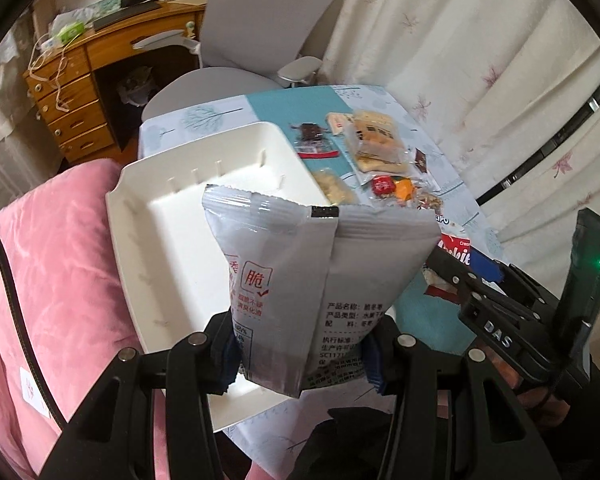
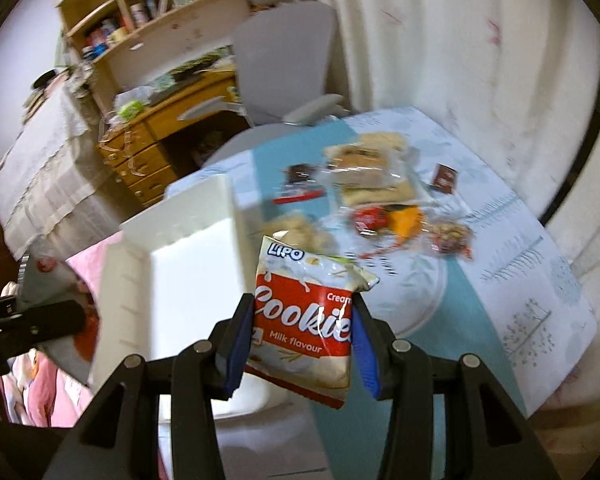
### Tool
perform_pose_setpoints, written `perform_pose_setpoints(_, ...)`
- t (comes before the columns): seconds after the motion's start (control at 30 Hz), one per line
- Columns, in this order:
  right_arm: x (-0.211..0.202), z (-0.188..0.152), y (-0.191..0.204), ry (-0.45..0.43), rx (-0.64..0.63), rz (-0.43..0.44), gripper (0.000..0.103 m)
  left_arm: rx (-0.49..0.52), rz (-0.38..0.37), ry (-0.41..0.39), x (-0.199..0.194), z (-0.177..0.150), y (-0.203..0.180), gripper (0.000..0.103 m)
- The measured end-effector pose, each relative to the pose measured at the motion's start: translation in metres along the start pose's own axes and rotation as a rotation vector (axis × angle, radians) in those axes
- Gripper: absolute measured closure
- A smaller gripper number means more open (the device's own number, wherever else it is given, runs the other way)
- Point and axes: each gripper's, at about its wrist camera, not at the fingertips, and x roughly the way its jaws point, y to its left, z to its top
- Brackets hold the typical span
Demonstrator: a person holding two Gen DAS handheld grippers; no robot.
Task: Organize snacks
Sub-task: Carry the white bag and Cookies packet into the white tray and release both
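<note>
My left gripper (image 1: 300,354) is shut on a grey-white snack bag (image 1: 312,280) with Chinese print and holds it upright above the near part of the white tray (image 1: 140,200). My right gripper (image 2: 298,346) is shut on a red and white Lipo cookie bag (image 2: 306,320), held above the table beside the tray's right wall (image 2: 236,216). The cookie bag also shows in the left wrist view (image 1: 456,252), with the right gripper's body at the right. The tray looks empty.
Several loose snacks lie on the blue and white tablecloth (image 2: 500,264): a cracker pack (image 1: 376,144), a dark chocolate bar (image 1: 312,140), a red candy (image 1: 382,186) and small wrapped pieces. A pink cushion (image 1: 52,260) lies left of the tray. A grey chair (image 1: 260,40) and wooden desk (image 1: 80,92) stand behind.
</note>
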Motion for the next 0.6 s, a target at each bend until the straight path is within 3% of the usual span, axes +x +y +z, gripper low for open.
perform_pose_setpoints(0.3,-0.013,-0.007,0.06,-0.021,-0.175,0.119,0.057,-0.122,0.022,-0.001,-0.003,-0.018,0.042,0.055)
perform_pose_setpoints(0.37,-0.014,-0.008,0.069,-0.022,-0.205,0.141,0.056,-0.138,0.035,0.008,-0.002,-0.021,0.046,0.047)
perform_pose_setpoints(0.43,-0.009,-0.009,0.076,0.001,-0.222,0.165,0.051,-0.158,0.046,0.014,-0.001,-0.024,0.05,0.03)
perform_pose_setpoints(0.47,-0.006,-0.009,0.077,0.02,-0.225,0.165,0.043,-0.162,0.048,0.013,-0.001,-0.025,0.05,0.03)
perform_pose_setpoints(0.6,-0.002,-0.012,0.075,0.052,-0.219,0.173,0.042,-0.165,0.056,0.015,0.001,-0.027,0.048,0.026)
